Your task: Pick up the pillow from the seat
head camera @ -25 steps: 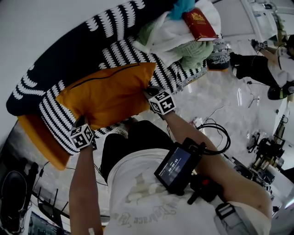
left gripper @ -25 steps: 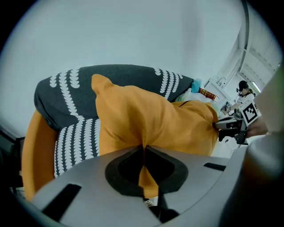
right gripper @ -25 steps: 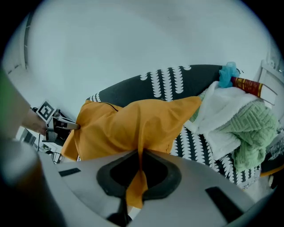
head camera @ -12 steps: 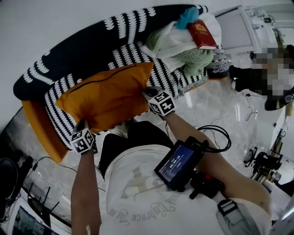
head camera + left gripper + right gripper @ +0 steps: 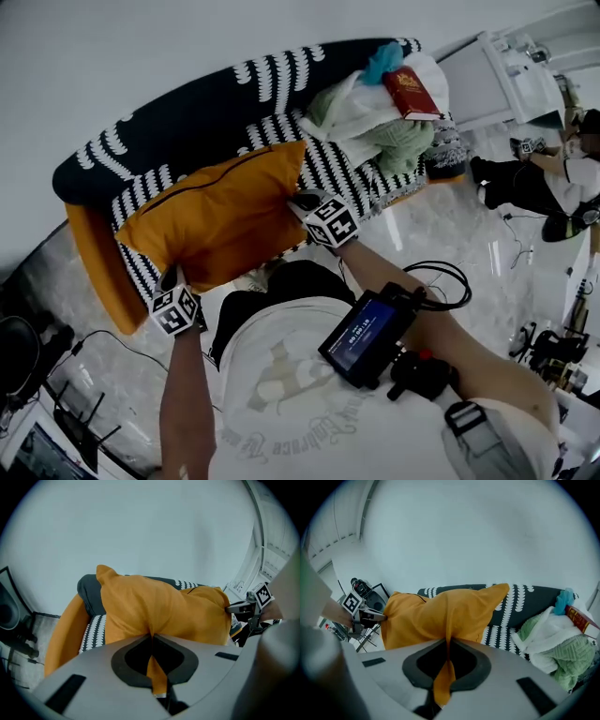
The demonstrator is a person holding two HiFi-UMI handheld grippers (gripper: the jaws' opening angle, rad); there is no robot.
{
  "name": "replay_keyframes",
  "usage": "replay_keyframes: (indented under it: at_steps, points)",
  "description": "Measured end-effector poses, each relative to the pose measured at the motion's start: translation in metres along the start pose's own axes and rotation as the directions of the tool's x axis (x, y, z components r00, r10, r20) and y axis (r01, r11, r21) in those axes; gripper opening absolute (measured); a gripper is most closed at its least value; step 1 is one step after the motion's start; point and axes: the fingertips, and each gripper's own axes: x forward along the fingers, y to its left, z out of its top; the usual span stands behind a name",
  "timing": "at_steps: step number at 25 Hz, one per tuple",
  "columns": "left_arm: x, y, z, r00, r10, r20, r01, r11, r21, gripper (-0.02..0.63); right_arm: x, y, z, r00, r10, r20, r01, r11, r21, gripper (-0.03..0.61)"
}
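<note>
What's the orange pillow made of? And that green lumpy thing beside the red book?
The orange pillow looks like soft, matte woven cloth over squashy stuffing: it creases and bunches, and a dark line like a zip runs along one edge. The green bundle seems to be knitted yarn, maybe wool: its surface is bumpy and ribbed.

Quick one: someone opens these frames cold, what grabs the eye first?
The bright orange pillow against the black-and-white patterned sofa, in the middle of the head view. The left gripper and right gripper are each shut on a near corner of it, fabric pinched between the jaws. After that, the heap of clothes with a red book on top, at the sofa's right end.
</note>
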Motion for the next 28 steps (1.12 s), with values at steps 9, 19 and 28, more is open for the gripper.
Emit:
replay_keyframes:
  at_steps: [9,19,28]
  points:
    - [-0.064,0.010,0.013,0.991,-0.017,0.134,0.025,0.998,-0.057,0.018,-0.037,0.041,0.050,0.992,0.020,0.124,-0.011,0.997,-0.074,0.028]
    - [-0.114,0.027,0.040,0.954,-0.012,0.299,0.018,1.000,-0.017,0.017,-0.064,0.078,0.105,0.964,0.036,0.264,0.012,0.984,-0.179,0.025]
    - [-0.170,0.035,0.073,0.905,0.004,0.425,0.001,1.000,-0.011,0.017,-0.103,0.111,0.144,0.919,0.100,0.381,-0.008,0.972,-0.236,0.026]
